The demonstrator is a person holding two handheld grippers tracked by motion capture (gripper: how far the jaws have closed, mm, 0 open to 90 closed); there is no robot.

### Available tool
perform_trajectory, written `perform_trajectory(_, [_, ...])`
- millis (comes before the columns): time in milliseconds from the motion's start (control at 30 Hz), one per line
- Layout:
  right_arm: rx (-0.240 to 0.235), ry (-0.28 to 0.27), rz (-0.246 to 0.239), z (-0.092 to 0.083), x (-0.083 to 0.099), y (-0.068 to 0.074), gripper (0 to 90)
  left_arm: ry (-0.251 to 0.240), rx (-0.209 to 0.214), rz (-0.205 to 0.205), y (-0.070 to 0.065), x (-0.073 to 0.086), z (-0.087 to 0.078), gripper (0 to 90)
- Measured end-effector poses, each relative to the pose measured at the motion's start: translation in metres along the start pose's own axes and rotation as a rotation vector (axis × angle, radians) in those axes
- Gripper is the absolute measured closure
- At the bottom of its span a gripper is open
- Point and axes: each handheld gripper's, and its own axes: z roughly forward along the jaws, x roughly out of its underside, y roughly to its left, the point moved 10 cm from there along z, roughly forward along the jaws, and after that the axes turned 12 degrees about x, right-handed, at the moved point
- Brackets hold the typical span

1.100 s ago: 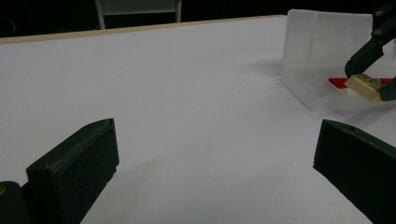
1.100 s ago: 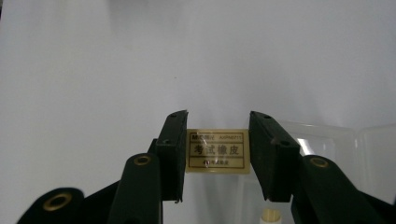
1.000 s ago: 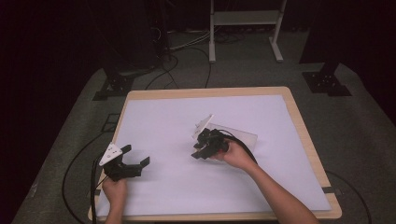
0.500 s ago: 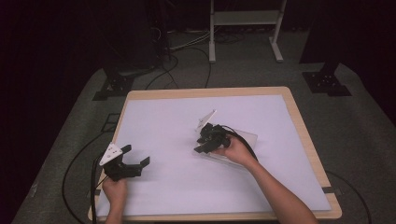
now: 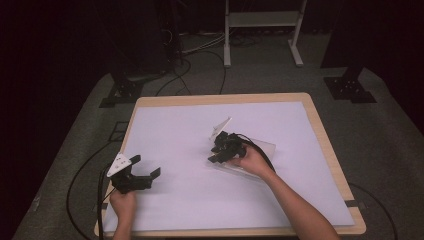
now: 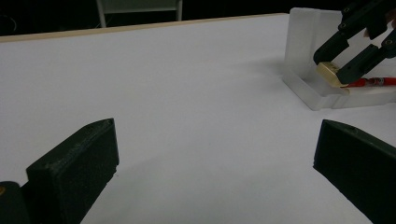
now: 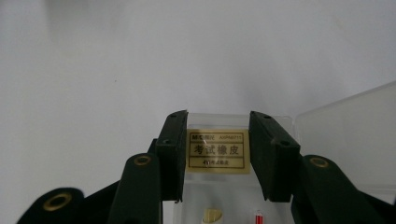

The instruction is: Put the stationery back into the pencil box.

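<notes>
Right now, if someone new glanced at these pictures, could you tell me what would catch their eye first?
Most striking is the right gripper closed on a small eraser with a gold label, over an open clear plastic case right of the table's middle. A red pen lies in that case. The left gripper rests open near the white table's front left corner.

White sheet (image 5: 200, 150) covering a wooden-edged table (image 5: 327, 150), grey carpeted floor (image 5: 390, 150), black cables (image 5: 200, 75) trailing behind the table, white metal stand (image 5: 262, 22) at rear, black stand bases (image 5: 122, 92) either side
</notes>
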Motion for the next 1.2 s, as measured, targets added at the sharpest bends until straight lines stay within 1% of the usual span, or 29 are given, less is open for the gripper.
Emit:
perform_trajectory(33, [-0.002, 0.000, 0.007, 0.000, 0.000, 0.000, 57.6, 0.000, 0.000, 0.000, 0.000, 0.000, 0.000, 0.0])
perform_trajectory(100, [-0.002, 0.000, 0.000, 0.001, 0.001, -0.001, 57.6, -0.001, 0.000, 0.001, 0.000, 0.000, 0.000, 0.0])
perform_trajectory(133, [-0.006, 0.003, 0.012, 0.002, 0.001, -0.001, 57.5, -0.001, 0.001, 0.001, 0.000, 0.000, 0.000, 0.0])
perform_trajectory(200, [-0.007, 0.005, 0.010, 0.002, 0.001, 0.000, 57.6, -0.001, 0.000, 0.000, 0.000, 0.000, 0.000, 0.0])
perform_trajectory(233, [-0.010, 0.006, 0.001, 0.004, 0.002, -0.001, 57.5, -0.001, 0.000, 0.000, 0.000, 0.000, 0.000, 0.0])
perform_trajectory(300, [-0.012, 0.010, 0.003, 0.004, 0.002, 0.000, 57.5, -0.001, 0.002, 0.002, 0.000, 0.000, 0.000, 0.0])
perform_trajectory(467, [-0.016, 0.014, 0.020, 0.007, 0.004, -0.003, 57.3, -0.007, 0.003, 0.000, 0.000, 0.000, 0.000, 0.0])
perform_trajectory(567, [-0.016, 0.006, 0.029, 0.008, 0.003, -0.003, 57.4, -0.008, 0.005, 0.000, 0.000, -0.001, -0.001, 0.0])
perform_trajectory(700, [-0.018, 0.011, 0.024, 0.011, 0.003, -0.002, 57.4, -0.010, 0.004, 0.001, -0.001, 0.000, -0.002, 0.0])
perform_trajectory(733, [-0.023, 0.017, 0.015, 0.012, 0.004, -0.001, 57.3, -0.010, 0.004, 0.001, -0.001, 0.000, -0.002, 0.0])
perform_trajectory(833, [-0.026, 0.020, 0.014, 0.014, 0.005, -0.001, 57.3, -0.010, 0.007, 0.000, -0.001, 0.000, -0.002, 0.0])
perform_trajectory(900, [-0.027, 0.021, 0.017, 0.014, 0.006, -0.002, 57.3, -0.015, 0.011, 0.007, -0.002, -0.001, -0.002, 0.0])
perform_trajectory(933, [-0.031, 0.024, 0.024, 0.014, 0.007, -0.002, 57.3, -0.019, 0.011, 0.006, -0.002, -0.001, -0.002, 0.0])
perform_trajectory(1200, [-0.028, 0.035, 0.021, 0.016, 0.009, -0.004, 57.2, -0.007, 0.004, -0.002, -0.001, 0.000, -0.001, 0.0])
